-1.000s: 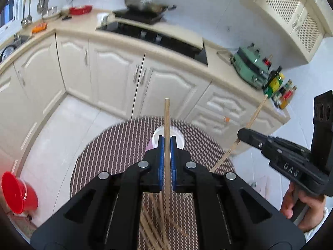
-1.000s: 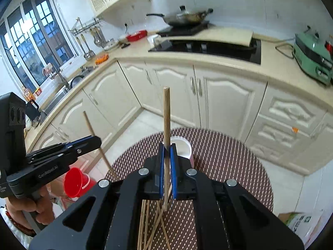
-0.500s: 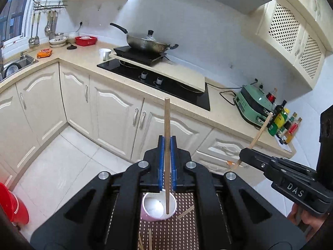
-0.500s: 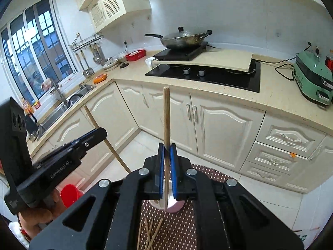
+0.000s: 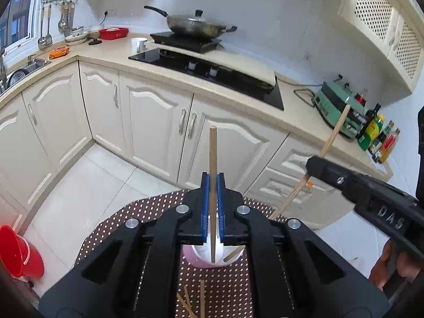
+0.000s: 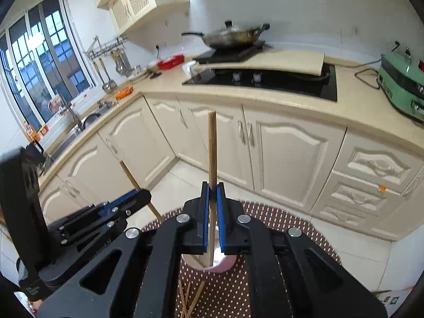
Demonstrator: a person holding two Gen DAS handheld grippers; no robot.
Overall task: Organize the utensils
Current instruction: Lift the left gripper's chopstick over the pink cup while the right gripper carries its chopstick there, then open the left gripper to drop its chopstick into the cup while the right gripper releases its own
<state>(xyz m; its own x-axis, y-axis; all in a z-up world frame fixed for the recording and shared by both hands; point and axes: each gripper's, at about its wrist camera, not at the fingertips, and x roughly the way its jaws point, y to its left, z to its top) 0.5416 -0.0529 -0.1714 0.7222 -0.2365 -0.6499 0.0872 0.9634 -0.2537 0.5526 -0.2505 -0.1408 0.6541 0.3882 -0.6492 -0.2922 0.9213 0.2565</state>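
I am holding one wooden chopstick (image 5: pixel 212 159) in my left gripper (image 5: pixel 212 206), and its blue pads (image 5: pixel 203 206) are clenched on the stick, which is standing upright with its lower end reaching down into the white and pink cup (image 5: pixel 212 261). My right gripper (image 6: pixel 212 212) is holding a second chopstick (image 6: pixel 212 153) in the same way; the stick is between its blue pads (image 6: pixel 222 220), but there the pads are looking a little parted, so I cannot tell if they are gripping it firmly. The lower end of this stick is also going into the cup (image 6: pixel 209 263). The cup is standing on the brown dotted mat (image 5: pixel 148 212), and a few more chopsticks (image 6: pixel 189 300) are lying loose on the mat in front of it. Behind the mat, the cream cabinets (image 5: pixel 148 122) and the black cooktop (image 5: pixel 212 74) are showing.
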